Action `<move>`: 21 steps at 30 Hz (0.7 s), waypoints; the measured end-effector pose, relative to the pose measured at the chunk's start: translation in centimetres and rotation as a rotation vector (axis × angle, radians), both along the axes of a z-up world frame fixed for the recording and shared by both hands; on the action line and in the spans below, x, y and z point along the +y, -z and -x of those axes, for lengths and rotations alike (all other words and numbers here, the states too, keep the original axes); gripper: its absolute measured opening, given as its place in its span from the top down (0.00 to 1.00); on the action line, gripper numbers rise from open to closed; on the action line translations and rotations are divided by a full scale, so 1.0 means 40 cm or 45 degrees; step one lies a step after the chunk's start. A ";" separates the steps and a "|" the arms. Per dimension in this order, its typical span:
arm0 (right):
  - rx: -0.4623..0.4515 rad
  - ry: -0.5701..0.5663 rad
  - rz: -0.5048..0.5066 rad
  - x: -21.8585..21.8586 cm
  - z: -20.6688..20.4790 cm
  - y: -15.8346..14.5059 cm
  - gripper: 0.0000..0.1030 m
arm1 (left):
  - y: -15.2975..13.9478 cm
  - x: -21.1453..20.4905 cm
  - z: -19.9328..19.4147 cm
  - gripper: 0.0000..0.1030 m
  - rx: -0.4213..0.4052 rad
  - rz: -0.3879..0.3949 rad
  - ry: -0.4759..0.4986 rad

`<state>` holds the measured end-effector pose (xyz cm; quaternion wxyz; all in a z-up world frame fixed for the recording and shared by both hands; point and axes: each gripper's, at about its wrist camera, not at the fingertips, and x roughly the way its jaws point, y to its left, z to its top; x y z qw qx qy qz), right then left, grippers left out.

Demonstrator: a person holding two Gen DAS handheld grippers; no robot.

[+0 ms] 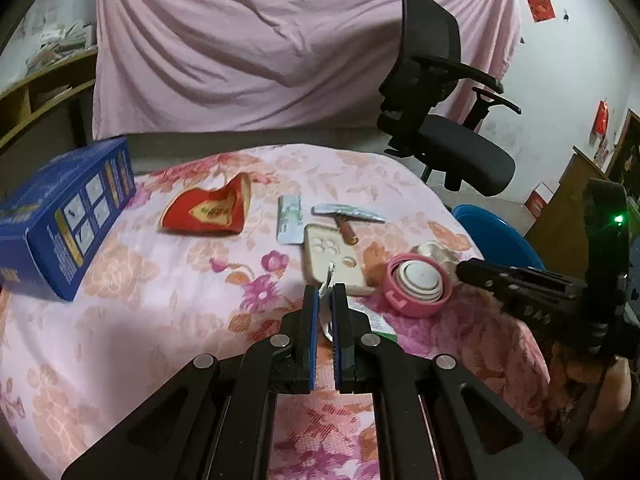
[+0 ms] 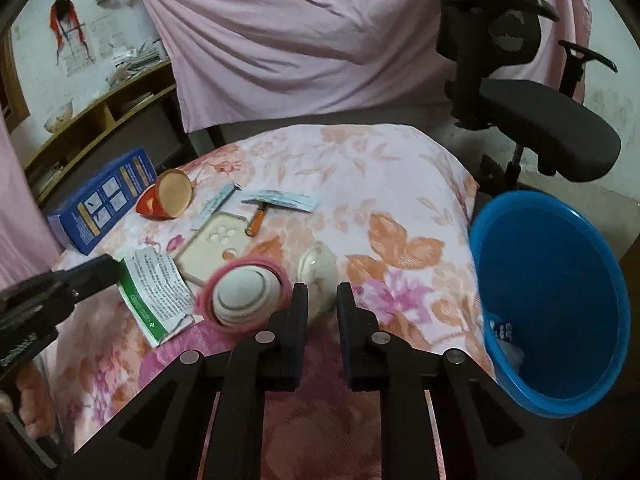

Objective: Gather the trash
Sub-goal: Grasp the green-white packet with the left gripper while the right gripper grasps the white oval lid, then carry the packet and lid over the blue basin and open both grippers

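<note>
My left gripper (image 1: 325, 294) is shut on a white-and-green paper packet (image 2: 158, 294), gripping its edge just above the flowered cloth. My right gripper (image 2: 322, 294) is open and empty, its fingers on either side of a clear plastic lid (image 2: 318, 274). Beside it lies a pink collapsible cup (image 2: 244, 294), also in the left wrist view (image 1: 416, 284). Further back lie a cream phone case (image 2: 214, 246), a battery (image 2: 258, 220), a silver wrapper (image 2: 280, 200), a thin blister strip (image 1: 290, 220) and a crushed red paper cup (image 1: 208, 212). A blue bin (image 2: 556, 300) stands at the table's right.
A blue carton (image 1: 60, 220) lies at the table's left edge. A black office chair (image 1: 448, 120) stands behind the table at the right. A pink sheet (image 1: 280, 40) hangs at the back. Wooden shelves (image 2: 100, 120) are at the left.
</note>
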<state>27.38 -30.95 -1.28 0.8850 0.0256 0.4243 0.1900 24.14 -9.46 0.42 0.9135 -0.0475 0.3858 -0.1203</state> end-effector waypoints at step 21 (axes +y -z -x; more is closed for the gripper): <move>-0.097 0.003 -0.109 -0.010 0.003 -0.031 0.91 | -0.047 -0.003 0.033 0.96 -0.142 0.016 -0.025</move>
